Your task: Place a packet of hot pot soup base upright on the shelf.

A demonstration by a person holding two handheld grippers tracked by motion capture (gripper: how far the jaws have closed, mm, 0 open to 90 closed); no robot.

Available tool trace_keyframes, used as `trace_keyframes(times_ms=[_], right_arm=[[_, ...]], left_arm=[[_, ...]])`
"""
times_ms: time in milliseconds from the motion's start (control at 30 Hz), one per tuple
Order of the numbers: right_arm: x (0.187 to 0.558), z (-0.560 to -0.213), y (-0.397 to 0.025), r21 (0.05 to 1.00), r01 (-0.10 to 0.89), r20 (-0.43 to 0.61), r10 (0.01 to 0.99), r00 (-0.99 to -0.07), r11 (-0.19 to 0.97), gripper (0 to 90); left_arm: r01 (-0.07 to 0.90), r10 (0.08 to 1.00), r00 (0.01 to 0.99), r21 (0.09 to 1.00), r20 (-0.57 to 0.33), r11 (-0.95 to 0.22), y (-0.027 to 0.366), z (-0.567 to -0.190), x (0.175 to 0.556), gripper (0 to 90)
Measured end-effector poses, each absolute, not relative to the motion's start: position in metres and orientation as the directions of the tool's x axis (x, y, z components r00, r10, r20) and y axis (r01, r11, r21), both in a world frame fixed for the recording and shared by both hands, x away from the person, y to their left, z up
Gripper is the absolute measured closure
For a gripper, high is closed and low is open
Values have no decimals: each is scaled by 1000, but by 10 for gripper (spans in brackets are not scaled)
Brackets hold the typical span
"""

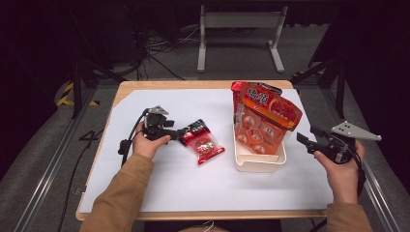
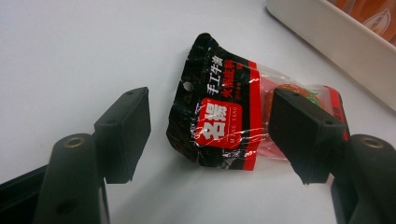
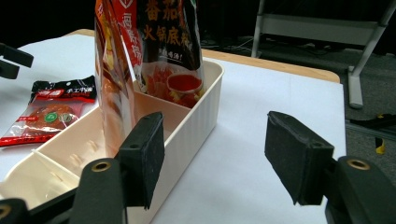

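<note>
A small red-and-black snack packet [image 1: 203, 142] lies flat on the white table sheet [image 1: 183, 188], left of a cream bin [image 1: 258, 164]. My left gripper [image 1: 181, 133] is at the packet's black top end and stands open. In the left gripper view the packet [image 2: 224, 121] lies just beyond the left gripper [image 2: 210, 133], and the right-hand jaw covers part of its clear window. My right gripper [image 1: 305, 140] hovers open to the right of the bin, holding nothing. Its own view shows the right gripper [image 3: 215, 158] open beside the bin's ribbed wall [image 3: 198, 126].
Two tall orange pouches [image 1: 266, 113] stand in the bin's far part, leaning right; they appear as pouches [image 3: 159, 46] close up. The bin's near compartment [image 3: 28, 182] holds nothing. A metal stand [image 1: 239, 29] is on the floor behind the table.
</note>
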State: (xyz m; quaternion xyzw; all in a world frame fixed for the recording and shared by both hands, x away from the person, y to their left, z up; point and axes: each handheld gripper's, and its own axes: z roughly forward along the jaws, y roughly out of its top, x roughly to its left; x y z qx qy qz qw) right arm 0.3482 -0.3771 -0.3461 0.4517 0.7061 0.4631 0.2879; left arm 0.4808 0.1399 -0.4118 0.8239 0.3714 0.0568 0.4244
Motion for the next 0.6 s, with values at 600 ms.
trace_keyframes(times_ms=[600], right_arm=[[350,-349,-374,912,375,15,898,-440,168,366]], left_arm=[[639,651,696,672,-301,-373,134,-435,490,314]])
